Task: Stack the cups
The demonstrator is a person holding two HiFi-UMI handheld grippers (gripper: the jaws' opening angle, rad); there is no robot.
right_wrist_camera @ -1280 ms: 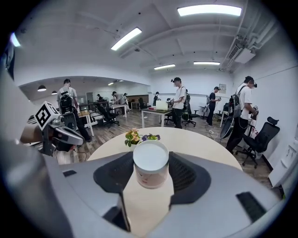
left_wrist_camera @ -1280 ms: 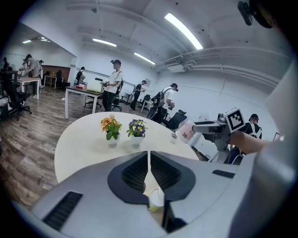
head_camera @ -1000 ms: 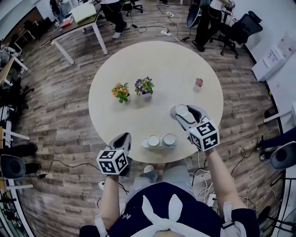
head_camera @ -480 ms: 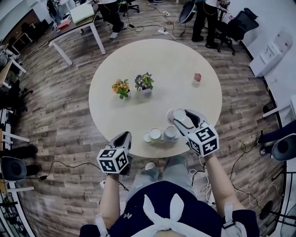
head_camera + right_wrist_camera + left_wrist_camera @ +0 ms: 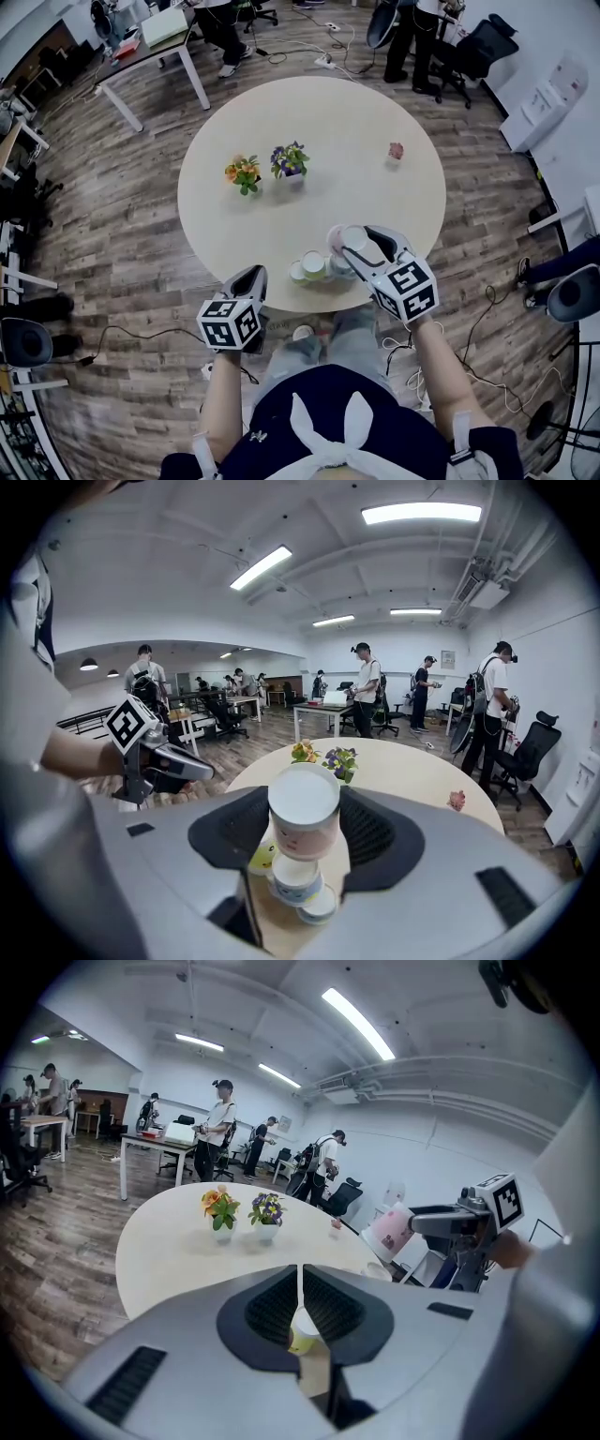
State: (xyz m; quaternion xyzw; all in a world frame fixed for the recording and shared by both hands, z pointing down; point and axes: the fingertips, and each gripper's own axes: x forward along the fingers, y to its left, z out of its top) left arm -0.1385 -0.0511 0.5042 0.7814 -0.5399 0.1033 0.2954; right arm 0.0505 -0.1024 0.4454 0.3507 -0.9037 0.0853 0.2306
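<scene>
My right gripper [image 5: 349,240] is shut on a pink cup [image 5: 345,238], held above the right end of a short row of cups [image 5: 314,268] at the near edge of the round table [image 5: 375,112]. In the right gripper view the pink cup [image 5: 304,819] fills the space between the jaws of the right gripper [image 5: 304,829], with a blue-printed cup [image 5: 298,883], a white one and a yellow-green cup [image 5: 264,857] on the table below it. My left gripper [image 5: 251,275] hangs just off the table's near-left edge, shut and empty. Its jaws meet in the left gripper view [image 5: 300,1283].
Two small flower pots, orange [image 5: 244,174] and purple [image 5: 289,161], stand left of the table's middle. A small pink figure [image 5: 397,150] sits at the far right. Desks, office chairs, cables and standing people ring the table on the wooden floor.
My right gripper has carried the pink cup left and nearer, from beside the row of cups to over its right end. The left gripper has barely shifted.
</scene>
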